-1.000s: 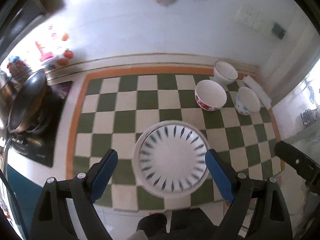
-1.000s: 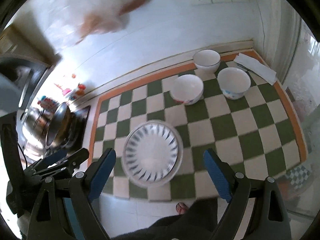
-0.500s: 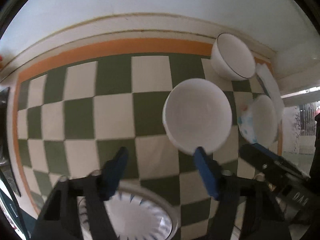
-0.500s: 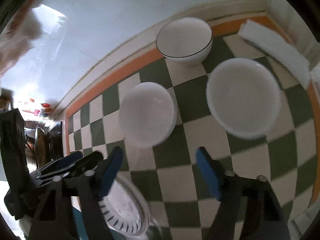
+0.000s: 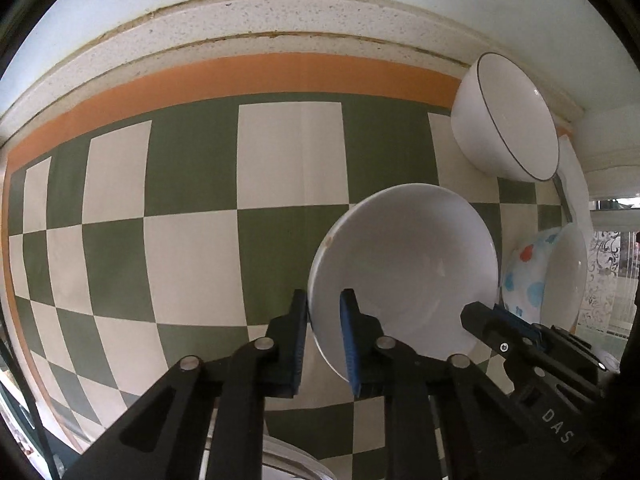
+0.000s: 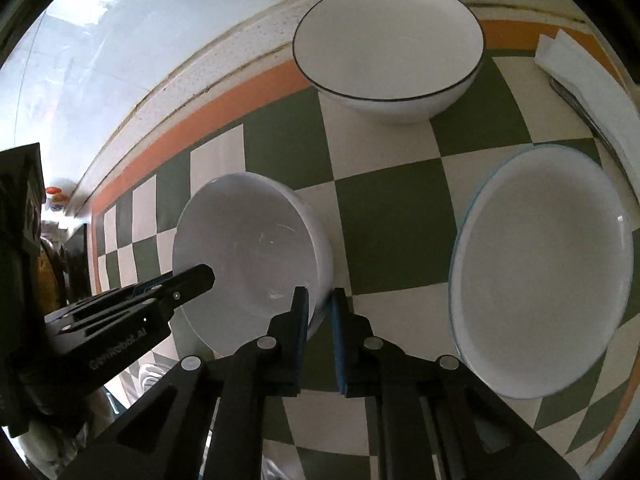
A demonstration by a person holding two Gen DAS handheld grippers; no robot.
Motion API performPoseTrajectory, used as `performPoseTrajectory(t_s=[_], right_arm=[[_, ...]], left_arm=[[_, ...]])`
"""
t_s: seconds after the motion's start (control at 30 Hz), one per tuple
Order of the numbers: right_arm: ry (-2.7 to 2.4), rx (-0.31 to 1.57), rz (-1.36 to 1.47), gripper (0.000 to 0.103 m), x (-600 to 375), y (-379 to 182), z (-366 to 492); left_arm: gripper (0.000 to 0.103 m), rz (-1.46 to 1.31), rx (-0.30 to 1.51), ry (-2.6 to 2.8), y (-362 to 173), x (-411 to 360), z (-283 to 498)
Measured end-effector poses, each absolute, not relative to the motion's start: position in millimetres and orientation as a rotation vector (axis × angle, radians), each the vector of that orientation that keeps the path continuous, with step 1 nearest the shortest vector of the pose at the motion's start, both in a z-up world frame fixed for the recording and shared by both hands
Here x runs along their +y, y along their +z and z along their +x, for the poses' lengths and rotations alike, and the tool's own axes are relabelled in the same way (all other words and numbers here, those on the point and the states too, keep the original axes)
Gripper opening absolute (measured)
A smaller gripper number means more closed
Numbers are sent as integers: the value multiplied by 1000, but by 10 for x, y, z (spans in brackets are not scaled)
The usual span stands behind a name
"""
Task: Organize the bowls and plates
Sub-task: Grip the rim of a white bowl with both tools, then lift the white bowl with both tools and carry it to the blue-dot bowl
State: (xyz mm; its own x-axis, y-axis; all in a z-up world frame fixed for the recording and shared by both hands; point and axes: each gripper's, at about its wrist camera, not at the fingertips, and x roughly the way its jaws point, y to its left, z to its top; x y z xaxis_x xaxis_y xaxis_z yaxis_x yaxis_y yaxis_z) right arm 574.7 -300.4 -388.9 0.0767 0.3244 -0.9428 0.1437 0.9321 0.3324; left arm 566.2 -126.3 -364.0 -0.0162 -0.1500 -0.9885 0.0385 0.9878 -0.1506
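Observation:
A plain white bowl (image 5: 404, 276) sits on the green-and-white checked mat. My left gripper (image 5: 324, 320) is shut on its left rim, one finger inside, one outside. My right gripper (image 6: 320, 320) is shut on the right rim of the same bowl (image 6: 248, 248). Each gripper shows in the other's view: the right one in the left wrist view (image 5: 520, 340), the left one in the right wrist view (image 6: 132, 304). A black-rimmed white bowl (image 6: 388, 48) stands at the back, also in the left wrist view (image 5: 504, 120). A blue-patterned bowl (image 6: 544, 268) stands to the right. A patterned plate's edge (image 5: 288, 460) shows below.
The checked mat (image 5: 192, 248) has an orange border and ends at a speckled counter ledge (image 5: 240, 24) by the wall. A folded white cloth (image 6: 580, 68) lies at the far right. A stove area (image 6: 48, 248) lies to the left.
Both grippers moved forward and down past the plate to the middle white bowl and went from wide open to shut on its rim, left on the left side, right on the right.

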Motion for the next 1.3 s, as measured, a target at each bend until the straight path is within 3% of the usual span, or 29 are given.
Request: performPoseTrajectory(t_s=[0.5, 0.8, 1.3], right_arm=[[139, 1469, 400, 13, -3229, -3411, 4787], [104, 1504, 423, 13, -3500, -3509, 4108], [93, 1549, 448, 12, -3704, -3770, 3844]], left_arm=[[14, -7, 1545, -272, -3122, -1640, 4622], [14, 79, 1620, -317, -3359, -1902, 4184], [14, 136, 1682, -318, -3571, -2090, 4013]])
